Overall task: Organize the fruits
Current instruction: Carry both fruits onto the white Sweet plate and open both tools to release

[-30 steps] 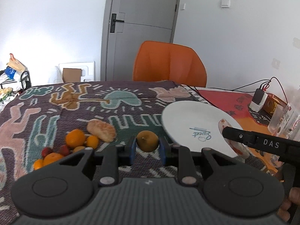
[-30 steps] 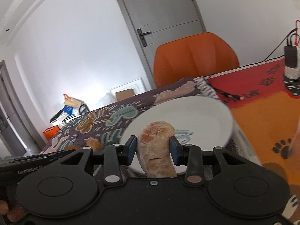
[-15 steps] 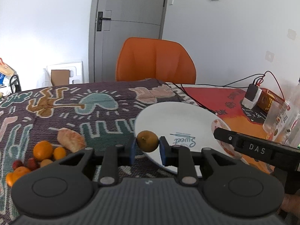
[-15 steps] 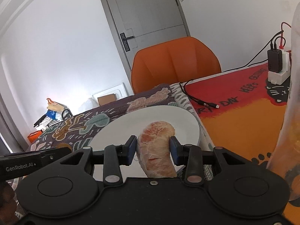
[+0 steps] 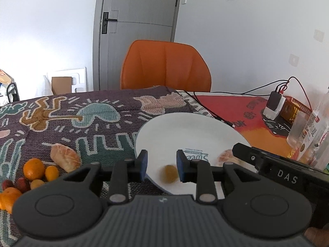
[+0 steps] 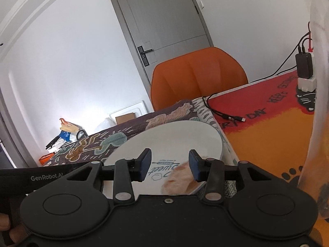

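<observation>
Two hand-held claws hang over a white plate (image 5: 185, 129) on a bench spread with a patterned cloth (image 5: 86, 111), both with jaws wide and nothing between them. Below the left claw (image 5: 161, 165), a small brownish-yellow fruit (image 5: 169, 174) lies near the plate's near edge, blurred. Under the right claw (image 6: 170, 165), a peeled pale-pink citrus segment (image 6: 181, 180) rests on the plate, close to that claw's right finger.

More fruit waits on the cloth, well to the left of the left claw: another peeled segment (image 5: 65, 160), a round orange (image 5: 34, 169), smaller yellow-orange fruits (image 5: 51, 173) and some small red ones (image 5: 22, 185).

The peeled segments look soft, light and easily torn, so they would likely want a gentle pinch across the thick middle. The orange looks firmer but round and apt to roll; a grip across its widest part seems safest. The small fruits are light and could slip from the pads.

The plate is printed "Sweet" in blue. The right claw's body reads "DAS" in the left view; the left claw's body reads "GenRobot.AI" in the right view. The red-and-orange mat (image 6: 267, 127) beyond the plate carries lettering only partly legible, "DAY" among it. A labelled bottle (image 5: 314, 131) stands to the far right of the left claw, its text unreadable.
</observation>
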{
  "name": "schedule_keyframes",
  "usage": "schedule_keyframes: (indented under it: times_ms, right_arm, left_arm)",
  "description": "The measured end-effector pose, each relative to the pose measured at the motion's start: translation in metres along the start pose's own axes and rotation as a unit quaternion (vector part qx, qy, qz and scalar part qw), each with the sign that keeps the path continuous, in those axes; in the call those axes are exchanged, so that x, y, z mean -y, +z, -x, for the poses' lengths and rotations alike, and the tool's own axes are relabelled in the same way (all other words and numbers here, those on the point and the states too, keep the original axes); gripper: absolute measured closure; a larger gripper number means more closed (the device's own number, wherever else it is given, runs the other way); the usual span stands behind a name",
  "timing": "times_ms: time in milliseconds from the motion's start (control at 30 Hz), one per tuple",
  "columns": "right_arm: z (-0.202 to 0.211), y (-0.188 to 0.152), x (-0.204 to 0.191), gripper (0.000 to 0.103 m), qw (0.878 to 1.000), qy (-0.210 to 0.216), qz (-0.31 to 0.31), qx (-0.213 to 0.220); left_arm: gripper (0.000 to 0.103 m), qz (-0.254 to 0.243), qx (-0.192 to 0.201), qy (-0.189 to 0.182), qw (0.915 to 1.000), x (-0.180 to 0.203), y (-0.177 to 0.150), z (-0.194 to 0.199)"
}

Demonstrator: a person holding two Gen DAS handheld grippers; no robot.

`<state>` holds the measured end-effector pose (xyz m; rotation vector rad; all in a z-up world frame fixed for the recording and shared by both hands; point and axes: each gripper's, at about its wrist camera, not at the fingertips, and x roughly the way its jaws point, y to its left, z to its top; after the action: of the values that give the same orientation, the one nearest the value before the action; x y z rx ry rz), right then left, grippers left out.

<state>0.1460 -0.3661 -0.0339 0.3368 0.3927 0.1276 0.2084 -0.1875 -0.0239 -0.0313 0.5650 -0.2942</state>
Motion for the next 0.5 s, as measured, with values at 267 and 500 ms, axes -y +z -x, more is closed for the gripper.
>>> schedule_keyframes:
  times_ms: [267,500]
  right_arm:
    - [-0.001,-0.002,-0.004,0.051,1.0,0.012,0.004,-0.005]
    - [0.009,-0.002,-0.019,0.024,1.0,0.01,0.018,0.002]
  left_arm:
    - [0.047,0.014,0.016,0.027,0.9994,-0.022,-0.004,0.025]
    - [0.02,0.033,0.039,0.062,0.9968,-0.048,-0.01,0.054]
